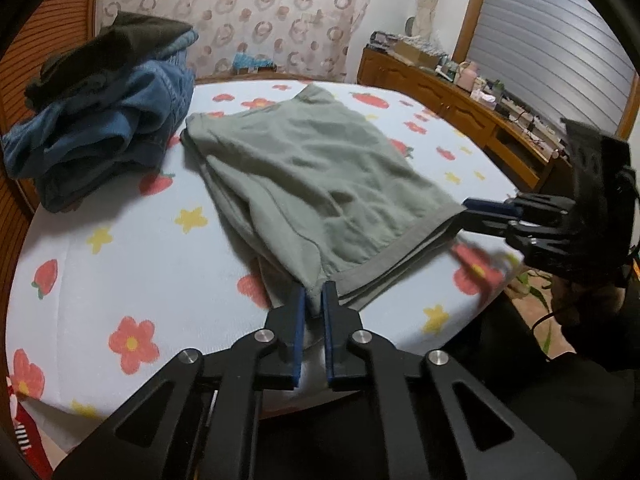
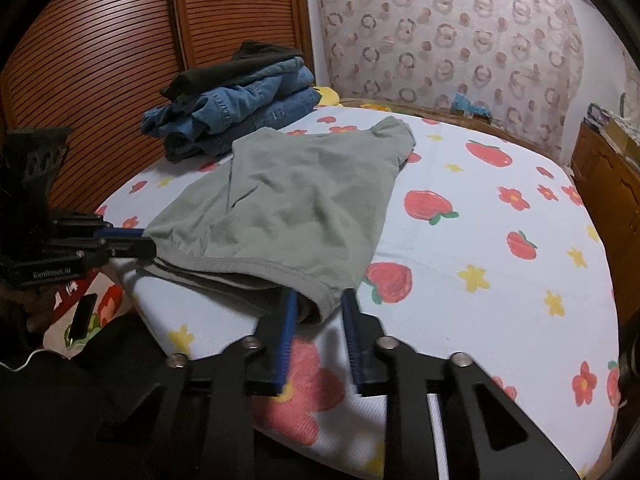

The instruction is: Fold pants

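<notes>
Grey-green pants (image 1: 304, 176) lie folded over on the flower-print bed (image 1: 120, 272), their hem edge toward me. My left gripper (image 1: 313, 300) is shut on the near left hem corner. In the right wrist view the pants (image 2: 296, 208) spread ahead, and my right gripper (image 2: 318, 312) has its jaws standing apart around the near right hem corner, which hangs loosely between them. Each gripper shows in the other's view: the right gripper (image 1: 480, 212) at the hem's right end, the left gripper (image 2: 136, 242) at its left end.
A pile of folded jeans with a dark garment on top (image 1: 108, 112) sits at the far left of the bed, also in the right wrist view (image 2: 236, 104). A wooden louvred wardrobe (image 2: 100, 60) stands behind it. A cluttered wooden sideboard (image 1: 460, 92) runs along the right. A phone (image 2: 82, 316) lies below the bed edge.
</notes>
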`<state>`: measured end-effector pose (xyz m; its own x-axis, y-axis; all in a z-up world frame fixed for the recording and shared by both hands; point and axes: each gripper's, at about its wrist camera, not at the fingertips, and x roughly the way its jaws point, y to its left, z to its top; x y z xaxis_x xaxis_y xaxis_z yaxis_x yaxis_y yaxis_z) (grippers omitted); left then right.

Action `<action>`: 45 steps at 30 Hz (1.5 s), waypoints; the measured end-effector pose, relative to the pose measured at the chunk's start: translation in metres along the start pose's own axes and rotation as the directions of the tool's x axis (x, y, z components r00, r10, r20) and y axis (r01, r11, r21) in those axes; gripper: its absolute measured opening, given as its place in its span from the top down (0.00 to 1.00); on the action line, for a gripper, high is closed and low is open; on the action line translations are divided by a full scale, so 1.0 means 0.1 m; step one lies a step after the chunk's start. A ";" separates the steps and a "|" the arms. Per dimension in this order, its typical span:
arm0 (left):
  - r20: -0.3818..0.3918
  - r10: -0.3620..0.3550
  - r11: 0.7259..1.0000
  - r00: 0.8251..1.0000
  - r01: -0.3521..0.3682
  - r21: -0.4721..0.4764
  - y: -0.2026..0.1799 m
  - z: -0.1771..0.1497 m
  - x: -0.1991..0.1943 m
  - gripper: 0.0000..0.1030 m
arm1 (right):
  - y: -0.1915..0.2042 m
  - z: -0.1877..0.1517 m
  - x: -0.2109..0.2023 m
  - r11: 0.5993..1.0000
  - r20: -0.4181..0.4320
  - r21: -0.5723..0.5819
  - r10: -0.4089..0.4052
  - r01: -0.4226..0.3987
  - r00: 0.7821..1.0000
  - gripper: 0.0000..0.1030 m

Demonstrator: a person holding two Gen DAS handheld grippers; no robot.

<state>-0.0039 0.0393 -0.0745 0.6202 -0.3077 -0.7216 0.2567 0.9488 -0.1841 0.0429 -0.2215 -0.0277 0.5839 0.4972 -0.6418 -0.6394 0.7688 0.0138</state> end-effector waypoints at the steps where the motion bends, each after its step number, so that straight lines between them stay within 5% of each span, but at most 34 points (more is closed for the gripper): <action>1: 0.006 -0.002 1.000 1.000 0.002 0.002 -0.01 0.01 -0.02 0.93 | 0.01 0.00 0.00 1.000 0.001 -0.006 -0.001 0.001 1.000 0.92; 19: -0.032 0.022 1.000 0.999 -0.023 -0.011 -0.03 -0.10 -0.05 0.93 | -0.02 -0.06 -0.11 0.999 0.016 0.025 0.027 -0.028 1.000 0.97; 25: -0.024 0.038 0.999 0.999 -0.038 -0.001 -0.02 -0.09 -0.06 0.69 | 0.00 -0.07 -0.07 0.999 0.005 0.028 0.019 -0.019 1.000 0.68; 27: -0.014 0.037 0.999 0.999 -0.037 -0.009 0.00 -0.09 -0.07 0.53 | 0.02 -0.06 -0.05 1.000 0.000 0.027 0.015 -0.015 1.000 0.66; 30: -0.008 0.037 0.999 0.999 -0.037 -0.011 0.02 -0.07 -0.06 0.53 | 0.05 -0.05 0.00 1.000 -0.009 0.020 0.011 -0.011 1.000 0.66; 40: -0.012 0.070 0.996 0.997 -0.071 -0.049 0.10 -0.07 0.02 0.53 | 0.08 0.01 0.13 0.999 -0.014 0.036 -0.031 0.031 0.999 0.66; 45: -0.016 0.065 0.996 0.998 -0.066 -0.060 0.12 -0.08 0.03 0.53 | 0.07 -0.02 0.10 0.999 -0.009 0.034 -0.016 0.017 1.000 0.91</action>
<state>-0.0043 0.0506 -0.0845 0.6237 -0.2442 -0.7425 0.1704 0.9696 -0.1758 0.0439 -0.2120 -0.0357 0.5899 0.4810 -0.6486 -0.6123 0.7901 0.0291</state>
